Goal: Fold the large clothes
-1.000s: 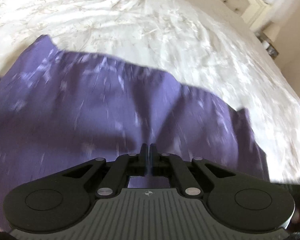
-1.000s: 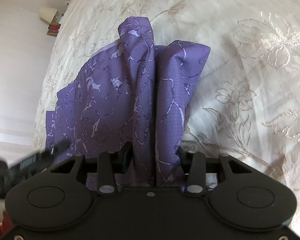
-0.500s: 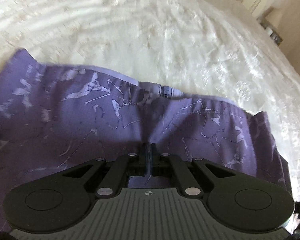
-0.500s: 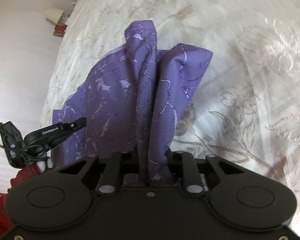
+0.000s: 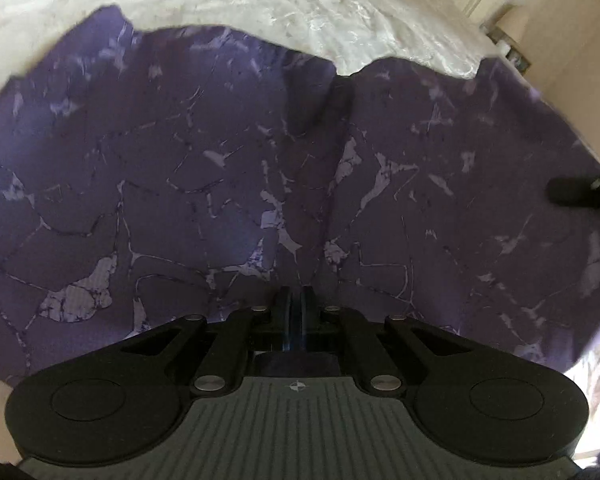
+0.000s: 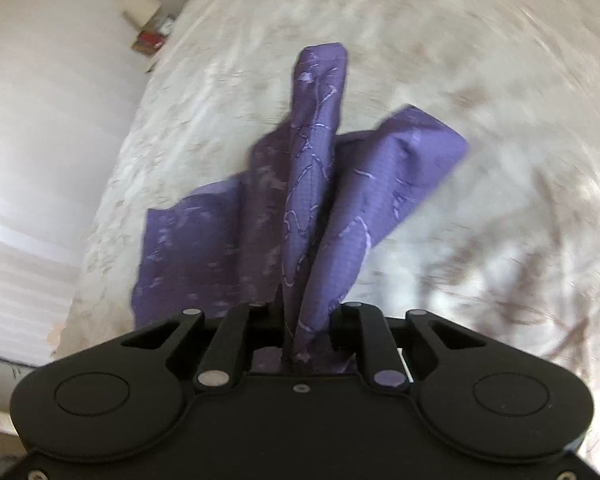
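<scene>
Purple patterned cloth [image 5: 228, 184] hangs spread wide over the white bed [image 5: 340, 28], its edge pinched in the closed left tongs [image 5: 295, 312]. Right tongs [image 6: 305, 332] are clamped on a bunched fold of it, above the embroidered bedspread [image 6: 500, 160].

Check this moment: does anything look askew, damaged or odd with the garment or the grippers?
Nothing looks damaged. The purple crackle-patterned garment hangs bunched in uneven folds from the shut right gripper above the cream embroidered bedspread. The left gripper is shut on another part of it. Motion blur hides finer detail.
</scene>
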Action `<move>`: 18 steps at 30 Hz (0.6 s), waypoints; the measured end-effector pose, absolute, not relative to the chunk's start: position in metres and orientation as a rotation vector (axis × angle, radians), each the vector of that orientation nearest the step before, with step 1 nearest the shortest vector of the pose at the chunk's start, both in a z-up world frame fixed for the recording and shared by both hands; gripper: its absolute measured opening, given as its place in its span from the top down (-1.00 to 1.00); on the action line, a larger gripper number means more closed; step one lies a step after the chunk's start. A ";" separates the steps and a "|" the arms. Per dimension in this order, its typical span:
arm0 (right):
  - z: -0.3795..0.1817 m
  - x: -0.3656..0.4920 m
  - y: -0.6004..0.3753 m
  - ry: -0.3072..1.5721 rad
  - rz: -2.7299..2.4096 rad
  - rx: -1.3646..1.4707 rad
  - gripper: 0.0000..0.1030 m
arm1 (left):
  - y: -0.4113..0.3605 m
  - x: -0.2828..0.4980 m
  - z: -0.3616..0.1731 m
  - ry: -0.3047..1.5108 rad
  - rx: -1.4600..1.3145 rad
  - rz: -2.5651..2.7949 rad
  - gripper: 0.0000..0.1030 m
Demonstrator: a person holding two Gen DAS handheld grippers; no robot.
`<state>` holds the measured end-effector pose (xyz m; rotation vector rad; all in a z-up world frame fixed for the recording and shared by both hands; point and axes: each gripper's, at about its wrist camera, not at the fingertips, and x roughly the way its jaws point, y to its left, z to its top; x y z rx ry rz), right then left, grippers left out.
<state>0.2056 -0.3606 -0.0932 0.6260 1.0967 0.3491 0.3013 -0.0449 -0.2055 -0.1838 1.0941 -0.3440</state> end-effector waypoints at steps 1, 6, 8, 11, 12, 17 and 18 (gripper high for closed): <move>-0.082 0.207 -0.349 1.086 0.361 0.599 0.54 | -0.042 0.305 -0.205 1.105 -0.199 -0.355 0.91; -0.039 0.216 -0.299 1.035 0.407 0.568 0.54 | -0.012 0.307 -0.180 1.047 -0.209 -0.369 0.90; -0.027 0.221 -0.272 1.030 0.432 0.542 0.54 | 0.010 0.302 -0.167 1.007 -0.231 -0.352 0.88; -0.021 0.229 -0.226 1.033 0.473 0.513 0.54 | 0.046 0.297 -0.149 0.957 -0.240 -0.301 0.87; -0.021 0.232 -0.210 1.035 0.488 0.503 0.54 | 0.060 0.295 -0.145 0.943 -0.244 -0.281 0.86; -0.040 0.250 -0.127 1.073 0.537 0.408 0.54 | 0.116 0.288 -0.131 0.924 -0.244 -0.180 0.86; -0.048 0.254 -0.112 1.088 0.537 0.390 0.54 | 0.125 0.285 -0.131 0.927 -0.242 -0.167 0.85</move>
